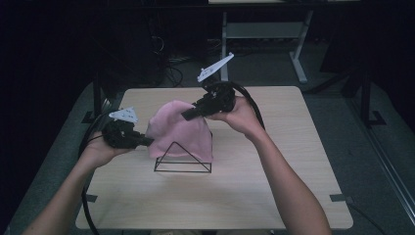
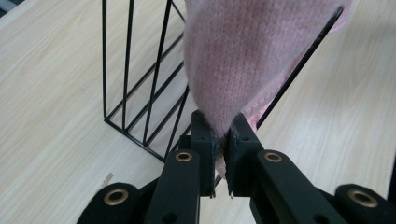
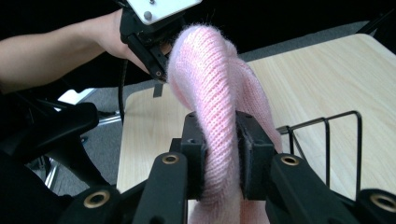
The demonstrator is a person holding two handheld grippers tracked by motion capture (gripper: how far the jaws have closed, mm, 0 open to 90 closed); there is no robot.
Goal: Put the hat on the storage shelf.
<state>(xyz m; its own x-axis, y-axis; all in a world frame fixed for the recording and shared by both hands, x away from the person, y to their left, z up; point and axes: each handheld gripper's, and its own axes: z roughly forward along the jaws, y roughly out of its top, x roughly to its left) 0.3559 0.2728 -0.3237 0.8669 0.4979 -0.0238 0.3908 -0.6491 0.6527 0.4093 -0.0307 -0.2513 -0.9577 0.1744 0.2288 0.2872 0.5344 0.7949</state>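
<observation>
- Left tool [image 1: 147,141] is pinching the pink knit cloth [image 1: 178,129] at its nine o'clock edge.
- Right tool [image 1: 187,114] is gripping its top, above the black wire rack [image 1: 182,164] on the surface [image 1: 274,196].
- No writing is showing.

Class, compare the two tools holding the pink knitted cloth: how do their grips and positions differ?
The left tool pinches a thin edge of the pink knitted cloth low at its side; the right tool clamps a thick bunched fold higher up, near the top. Both are shut on the cloth, which drapes over the black wire rack.
</observation>
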